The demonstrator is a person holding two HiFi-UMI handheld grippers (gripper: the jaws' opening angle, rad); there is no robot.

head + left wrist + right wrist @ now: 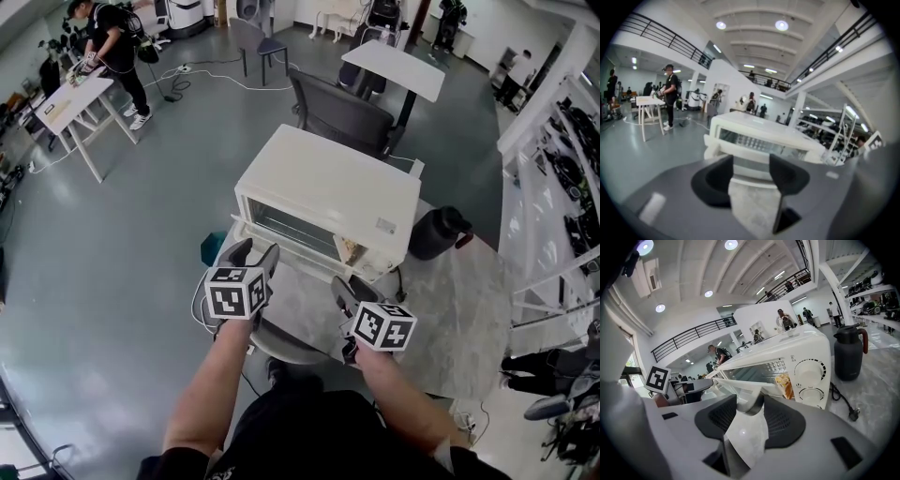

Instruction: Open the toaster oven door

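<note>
The white toaster oven (328, 187) stands on the marble table (450, 300). Its glass door (291, 228) leans a little out at the top, and the rack shows behind it in the right gripper view. My left gripper (255, 251) is at the door's left front, open, and the door's top edge (750, 165) lies across the gap between its fingertips without being pinched. My right gripper (345, 286) sits by the door's right lower corner, also open. A grey curved end of the door handle (754, 404) shows between its pads (783, 420).
A black thermos jug (439, 232) stands right of the oven, and the oven's power cord (841, 401) trails over the marble. A grey office chair (342, 117) is behind the oven. A person (112, 42) works at a white table far left.
</note>
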